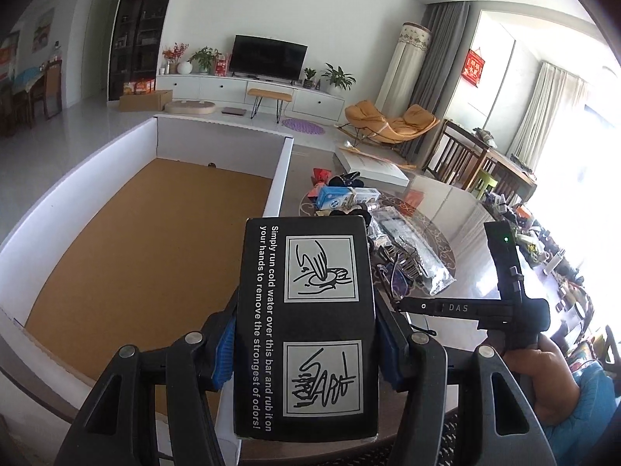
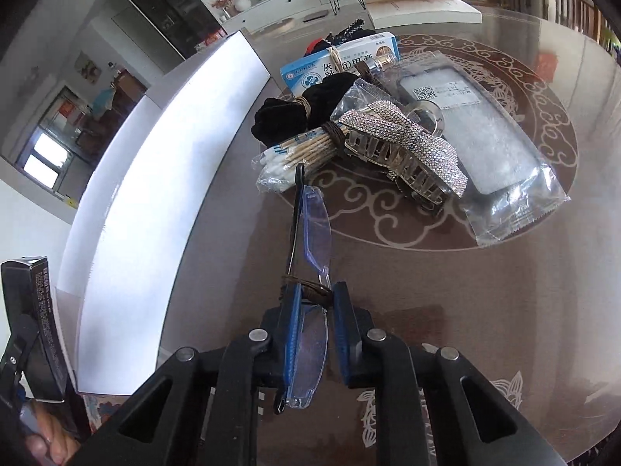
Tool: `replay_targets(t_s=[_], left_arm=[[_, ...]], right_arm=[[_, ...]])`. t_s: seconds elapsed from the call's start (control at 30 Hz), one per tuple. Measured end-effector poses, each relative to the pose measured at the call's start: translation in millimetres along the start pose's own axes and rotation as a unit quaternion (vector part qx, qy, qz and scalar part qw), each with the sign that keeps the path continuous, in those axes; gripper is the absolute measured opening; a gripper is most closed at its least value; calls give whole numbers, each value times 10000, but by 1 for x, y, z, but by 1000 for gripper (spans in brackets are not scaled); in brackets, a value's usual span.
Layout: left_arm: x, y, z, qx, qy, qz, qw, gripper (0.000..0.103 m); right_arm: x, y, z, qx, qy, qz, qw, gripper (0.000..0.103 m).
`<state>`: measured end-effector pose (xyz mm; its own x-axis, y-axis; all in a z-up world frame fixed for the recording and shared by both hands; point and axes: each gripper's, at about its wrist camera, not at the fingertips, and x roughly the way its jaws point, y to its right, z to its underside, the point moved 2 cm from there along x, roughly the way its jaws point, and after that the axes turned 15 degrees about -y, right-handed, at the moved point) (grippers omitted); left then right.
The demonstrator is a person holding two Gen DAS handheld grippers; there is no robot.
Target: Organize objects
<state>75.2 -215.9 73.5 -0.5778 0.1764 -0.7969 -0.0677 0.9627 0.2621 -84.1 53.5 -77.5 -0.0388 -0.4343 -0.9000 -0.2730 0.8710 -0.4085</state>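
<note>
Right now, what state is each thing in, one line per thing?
Black printed cardboard box: clamped in the left gripper, held above the table.
Folded blue-tinted glasses: pinched in the right gripper.
White-walled cardboard tray with brown floor: open, nothing placed inside.
Rhinestone hair claw: lying on the table.
Bundle of cotton swabs: bagged, tied, lying flat.

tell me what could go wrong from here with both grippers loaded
1. The folded glasses are pinched near one end by the right gripper, so the long free end may swing or twist out.
2. That free end points at the cotton swabs and rhinestone hair clip; moving forward could snag them.
3. The black box, clamped by the left gripper, hangs over the white bin's wall and could clip it when lowered.
</note>
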Motion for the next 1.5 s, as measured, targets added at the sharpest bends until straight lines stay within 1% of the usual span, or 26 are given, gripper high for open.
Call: replay_targets(t_s=[0.07,0.1,0.13,0.2,0.3,0.37,0.43,0.5,0.53,0.6,0.63,0.67,0.73,0.8,0.87,0.9,0.93,0.97,1.0,1.03,1.07,1.13,1.2,1.27,1.37,1.5], left_arm=[[-12,-10,-4,-80,102,-90,9999,58],[-17,-17,-8,-117,164,-170,9997,58],[-22,-24,-11,-140,225,-289,9992,58],[-28,-41,-17,-165,292,-673,9972,58],[-21,-72,-26,-255,122,-1210,9922,58],[-8,-94,-27,-356,-131,-1499,9880,58],[7,-114,-28,-477,-372,-1685,9838,58],[23,-133,-26,-667,-753,-1854,9775,58],[31,-141,-26,-808,-874,-1947,9736,59],[36,-152,-22,-1050,-934,-2071,9682,64],[37,-154,-21,-1132,-930,-2070,9673,72],[35,-154,-20,-1197,-864,-2053,9675,76],[28,-148,-18,-1237,-620,-1969,9706,77],[22,-132,-19,-1151,-401,-1820,9757,77],[17,-103,-20,-894,-238,-1506,9843,77],[17,-85,-21,-691,-186,-1301,9889,77],[18,-64,-20,-450,-173,-1079,9930,77],[19,-38,-22,-192,-202,-848,9960,78],[22,-14,-19,66,-262,-615,9977,80],[29,9,-14,303,-341,-383,9982,88],[38,33,-10,503,-458,-154,9976,96],[64,71,4,791,-798,199,9935,99],[102,96,16,906,-1200,214,9884,99],[137,110,25,931,-1400,82,9857,99],[175,115,28,934,-1483,-370,9838,99],[200,111,23,957,-1459,-783,9815,99]], right_arm=[[-16,-9,-1,-1,80,-345,9994,17],[-25,-21,-2,-79,151,-513,9985,17],[-32,-38,-6,-213,221,-659,9974,17],[-47,-79,-11,-585,331,-868,9940,17],[-52,-146,-20,-1217,285,-1112,9859,17],[-45,-189,-20,-1588,214,-1120,9807,17],[-32,-227,-23,-1947,147,-1017,9755,18],[-11,-254,-25,-2167,3,-864,9724,18],[3,-262,-27,-2211,-130,-805,9718,20],[26,-267,-30,-2206,-314,-574,9732,33],[32,-264,-31,-2115,-318,-481,9757,47],[33,-259,-31,-2005,-273,-500,9780,57],[27,-243,-30,-1864,-49,-555,9809,63],[14,-224,-26,-1831,259,-386,9820,66],[-1,-197,-20,-1777,635,-115,9820,78],[-11,-180,-15,-1715,840,70,9816,81],[-16,-160,-10,-1632,1027,293,9808,88],[-21,-137,-4,-1517,1192,559,9796,91],[-22,-112,3,-1380,1313,889,9777,91],[-20,-84,13,-1212,1348,1238,9756,91],[-16,-57,21,-997,1292,1550,9743,91],[-8,-4,35,-550,1054,1980,9730,91],[-9,37,49,-198,1015,2149,9712,91],[-14,66,53,17,1082,2314,9668,91],[-19,93,53,224,1106,2373,9649,91],[-21,113,49,366,1098,2263,9672,92]])
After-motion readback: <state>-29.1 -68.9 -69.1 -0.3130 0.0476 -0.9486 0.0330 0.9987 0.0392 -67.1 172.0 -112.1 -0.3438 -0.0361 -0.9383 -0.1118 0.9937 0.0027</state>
